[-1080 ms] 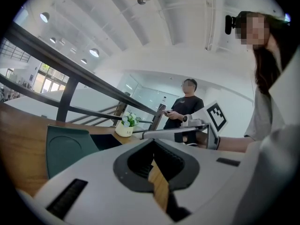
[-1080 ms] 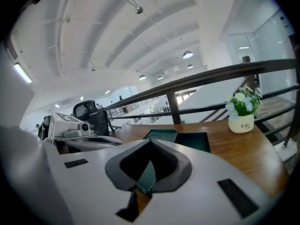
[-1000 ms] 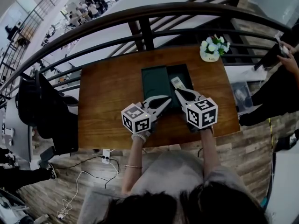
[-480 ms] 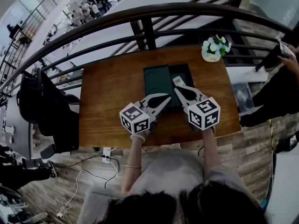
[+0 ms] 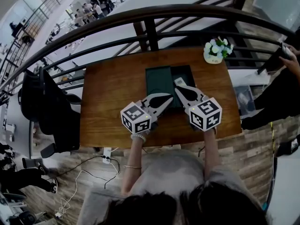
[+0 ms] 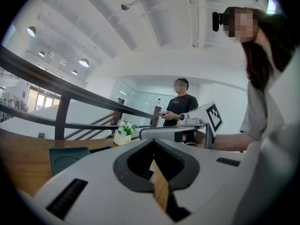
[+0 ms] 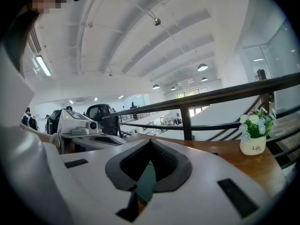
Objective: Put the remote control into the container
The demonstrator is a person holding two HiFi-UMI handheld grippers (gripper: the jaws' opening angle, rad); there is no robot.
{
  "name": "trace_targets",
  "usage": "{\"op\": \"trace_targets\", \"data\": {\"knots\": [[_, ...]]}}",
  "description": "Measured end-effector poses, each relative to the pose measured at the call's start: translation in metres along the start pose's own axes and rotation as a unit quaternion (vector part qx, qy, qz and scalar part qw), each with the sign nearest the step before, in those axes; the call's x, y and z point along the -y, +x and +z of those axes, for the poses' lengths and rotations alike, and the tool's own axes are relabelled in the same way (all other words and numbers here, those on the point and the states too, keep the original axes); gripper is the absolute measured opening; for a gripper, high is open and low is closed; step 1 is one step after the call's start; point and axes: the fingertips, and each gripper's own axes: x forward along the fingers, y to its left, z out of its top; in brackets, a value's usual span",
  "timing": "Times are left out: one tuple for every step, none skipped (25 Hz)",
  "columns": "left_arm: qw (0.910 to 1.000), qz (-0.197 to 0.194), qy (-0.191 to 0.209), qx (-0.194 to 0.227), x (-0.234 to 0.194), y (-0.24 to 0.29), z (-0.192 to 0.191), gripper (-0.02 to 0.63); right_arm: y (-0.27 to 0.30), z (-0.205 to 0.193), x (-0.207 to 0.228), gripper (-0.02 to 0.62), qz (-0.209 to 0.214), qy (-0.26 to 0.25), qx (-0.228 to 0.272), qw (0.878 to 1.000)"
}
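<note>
Green rectangular container (image 5: 157,80) lies mid-frame on a brown wooden table (image 5: 112,93), a white remote control (image 5: 178,82) at its right side. Both the left gripper (image 5: 168,96) and the right gripper (image 5: 177,90) have jaws closed, empty.

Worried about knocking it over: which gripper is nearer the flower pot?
Right. In the head view the right gripper is below-left of the flower pot; the left gripper is farther left.

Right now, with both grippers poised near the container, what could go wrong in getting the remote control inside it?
1. The right gripper is shut with nothing between its jaws, and its tips are beside the remote control. Moving forward would probably shove the remote rather than seat it.
2. The left gripper, also shut, hangs by the near edge of the container and might knock it askew.
</note>
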Motion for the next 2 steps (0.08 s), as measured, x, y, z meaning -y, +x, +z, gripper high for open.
{"op": "trace_targets", "data": {"knots": [[1.0,-0.001,0.0,-0.001,0.0007,-0.0001,-0.0003,0.003,-0.0002,-0.0003,-0.0007,0.029,0.001,0.0,0.0,1.0],[1.0,-0.001,0.0,-0.001,0.0013,-0.0002,-0.0005,0.003,-0.0005,-0.0005,-0.0015,0.029,0.003,0.0,0.0,1.0]]}}
